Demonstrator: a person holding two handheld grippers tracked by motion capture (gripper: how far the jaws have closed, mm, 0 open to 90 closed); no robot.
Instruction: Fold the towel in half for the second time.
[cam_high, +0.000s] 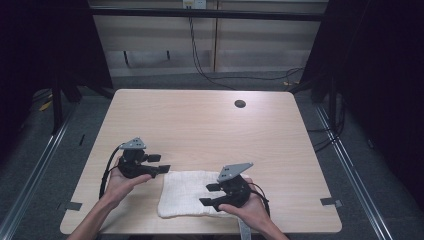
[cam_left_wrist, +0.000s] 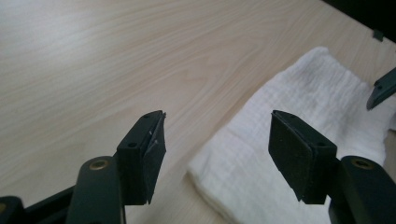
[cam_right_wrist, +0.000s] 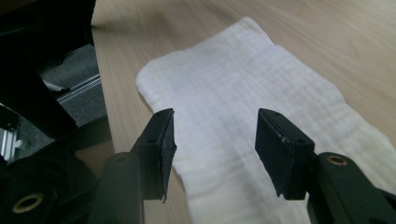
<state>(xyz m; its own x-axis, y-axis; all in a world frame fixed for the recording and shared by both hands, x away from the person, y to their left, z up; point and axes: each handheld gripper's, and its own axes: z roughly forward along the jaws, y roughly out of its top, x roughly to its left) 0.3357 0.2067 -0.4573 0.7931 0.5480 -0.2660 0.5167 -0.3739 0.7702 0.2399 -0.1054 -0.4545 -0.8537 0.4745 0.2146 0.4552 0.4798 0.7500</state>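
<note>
white cloth (cam_high: 187, 194) lies flat, folded into a rectangle, near your edge of the table (cam_high: 210, 125), long axis running left-right across it, slightly skewed. your left gripper (cam_high: 161, 163) sits just off the cloth's left end, jaws pointing right toward it, apart with nothing between them. left hand (cam_high: 120, 182) low over the wood, forearm coming in from the bottom left. your right gripper (cam_high: 209, 194) is over the cloth's right part, jaws pointing left along it, also apart and empty; right hand (cam_high: 250, 205) hangs at the cloth's right end near the table edge.
</note>
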